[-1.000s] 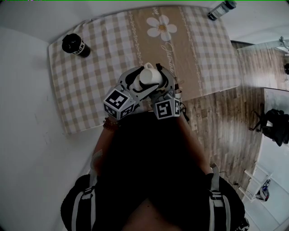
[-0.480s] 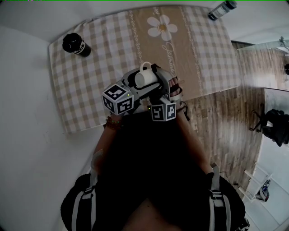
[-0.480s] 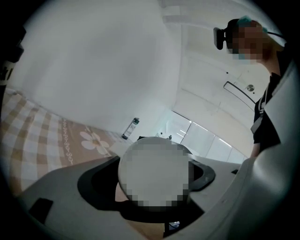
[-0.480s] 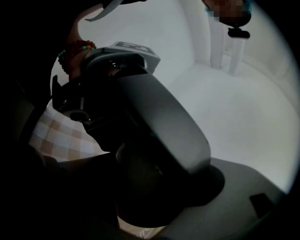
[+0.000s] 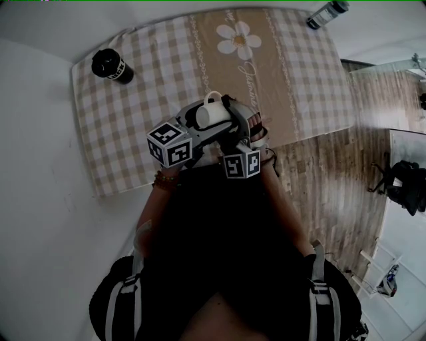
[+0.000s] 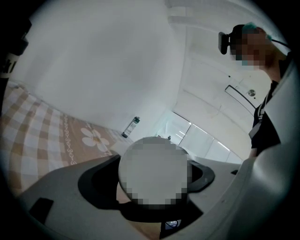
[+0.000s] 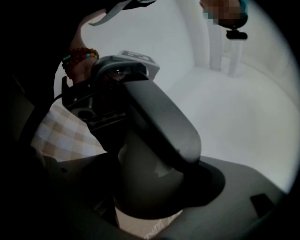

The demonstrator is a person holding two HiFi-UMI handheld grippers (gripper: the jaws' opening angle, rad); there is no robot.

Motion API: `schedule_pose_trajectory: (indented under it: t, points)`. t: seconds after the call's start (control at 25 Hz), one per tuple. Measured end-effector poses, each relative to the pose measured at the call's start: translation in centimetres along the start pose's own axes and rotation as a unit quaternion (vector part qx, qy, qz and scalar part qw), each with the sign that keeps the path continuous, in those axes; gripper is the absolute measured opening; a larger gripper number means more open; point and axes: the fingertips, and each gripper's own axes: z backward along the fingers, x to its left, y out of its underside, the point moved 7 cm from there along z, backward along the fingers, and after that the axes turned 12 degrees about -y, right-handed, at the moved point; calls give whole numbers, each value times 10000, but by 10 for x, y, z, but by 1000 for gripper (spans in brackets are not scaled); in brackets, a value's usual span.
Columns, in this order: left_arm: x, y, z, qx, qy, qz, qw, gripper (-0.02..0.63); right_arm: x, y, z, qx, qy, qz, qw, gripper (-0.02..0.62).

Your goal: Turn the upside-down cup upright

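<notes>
Looking down from the head view, there's a black can point(image 5: 108, 64) standing by the far left corner of the checked cloth point(image 5: 133, 126). Next over, the left gripper point(image 5: 196, 121) has its jaws spread wide and clamped on the white cup point(image 5: 214, 114). The cup is lifted off the cloth, over its near edge, handle toward the far side. The right gripper point(image 5: 238, 126) grips the same cup from the other side, jaws wide too. Beyond them is a flower print point(image 5: 236, 38), and a bottle point(image 5: 326, 13) sits by the far right corner.
</notes>
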Motion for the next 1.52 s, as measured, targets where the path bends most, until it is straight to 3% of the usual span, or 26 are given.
schedule_pose_trajectory:
  t: [0.16, 0.24, 0.28, 0.4, 0.44, 0.56, 0.6, 0.64, 0.8, 0.88, 0.92, 1.0, 1.04, 1.12, 1.28, 1.4, 1.52]
  points:
    - [18, -7, 12, -253, -103, 382, 9989, 388, -1, 16, 13, -330, -326, -862, 9952, 423]
    - [29, -15, 21, -461, 41, 650, 9968, 388, -3, 22, 19, -837, -706, -1661, 9800, 423]
    - [32, -18, 25, -555, 145, 740, 9956, 388, -5, 23, 21, -1189, -914, -2153, 9650, 423]
    - [34, -24, 33, -664, 356, 777, 9941, 388, -9, 18, 31, -2097, -1371, -3615, 8981, 371]
    - [32, -24, 35, -658, 400, 707, 9945, 388, -12, 15, 34, -2316, -1474, -3885, 8796, 336]
    - [24, -20, 37, -678, 585, 308, 9955, 388, -19, 11, 34, -2809, -1636, -4432, 8354, 331]
    - [20, -20, 37, -731, 667, 152, 9950, 388, -20, 12, 32, -2924, -1761, -4709, 8135, 331]
    - [15, -20, 37, -812, 744, 18, 9939, 388, -20, 14, 30, -3035, -1993, -5033, 7841, 331]
    - [2, -23, 41, -1123, 1042, -443, 9872, 388, -18, 16, 32, -3627, -3223, -6024, 6338, 270]
    - [-2, -23, 44, -1192, 1240, -726, 9824, 388, -21, 15, 36, -3944, -3535, -6282, 5700, 270]
    - [-4, -22, 46, -1210, 1354, -854, 9797, 388, -23, 15, 38, -4030, -3641, -6374, 5466, 270]
    - [-7, -18, 49, -1197, 1562, -1117, 9741, 388, -25, 16, 40, -4039, -3837, -6481, 5192, 270]
    - [-9, -15, 50, -1156, 1620, -1276, 9717, 388, -25, 16, 41, -3980, -3932, -6496, 5148, 268]
    - [-12, -7, 49, -1017, 1622, -1674, 9671, 388, -23, 14, 39, -3777, -4072, -6457, 5240, 264]
    - [-18, 6, 44, -844, 1570, -2268, 9575, 388, -14, 15, 35, -3345, -4006, -6296, 5756, 123]
    - [-16, 9, 43, -787, 1623, -2297, 9564, 388, -12, 15, 35, -3295, -3973, -6160, 5951, 123]
    - [-16, 15, 42, -656, 1645, -2491, 9521, 388, -13, 9, 36, -3255, -3949, -5912, 6234, 106]
